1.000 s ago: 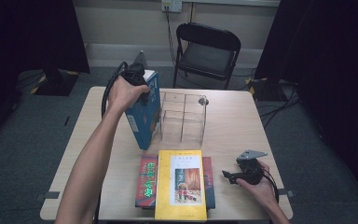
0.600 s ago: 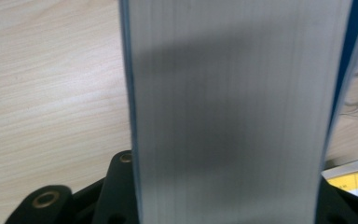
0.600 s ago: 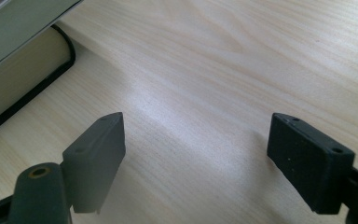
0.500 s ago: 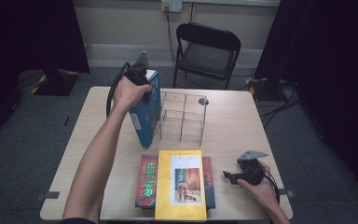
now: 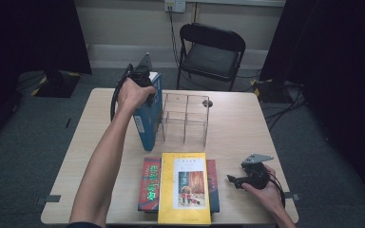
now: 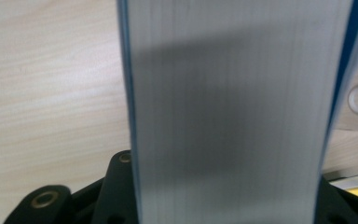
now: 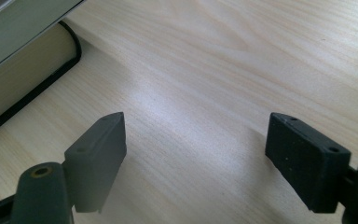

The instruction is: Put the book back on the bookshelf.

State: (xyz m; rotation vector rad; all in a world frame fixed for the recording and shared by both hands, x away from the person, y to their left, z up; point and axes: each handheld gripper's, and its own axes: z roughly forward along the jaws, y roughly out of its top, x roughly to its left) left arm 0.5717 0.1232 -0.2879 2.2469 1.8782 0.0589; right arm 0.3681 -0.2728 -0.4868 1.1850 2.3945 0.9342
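A thick blue book (image 5: 148, 121) stands on its lower edge on the table, just left of a clear acrylic divider rack (image 5: 185, 118). My left gripper (image 5: 145, 85) clamps the book from above. In the left gripper view the book's grey page block (image 6: 223, 112) fills the space between the black jaws. My right gripper (image 5: 235, 180) rests low on the table at the front right. Its pads (image 7: 98, 154) stand wide apart over bare wood, with nothing between them. The right gripper points toward a stack of books.
A yellow book (image 5: 184, 187) lies on top of a red one (image 5: 150, 183) at the table's front middle; its dark-edged corner (image 7: 23, 84) is close to my right gripper. A black folding chair (image 5: 211, 52) stands behind the wooden table (image 5: 237, 128).
The left hand and the blue book have edged slightly to the right, toward the rack. The right gripper has stayed where it was.
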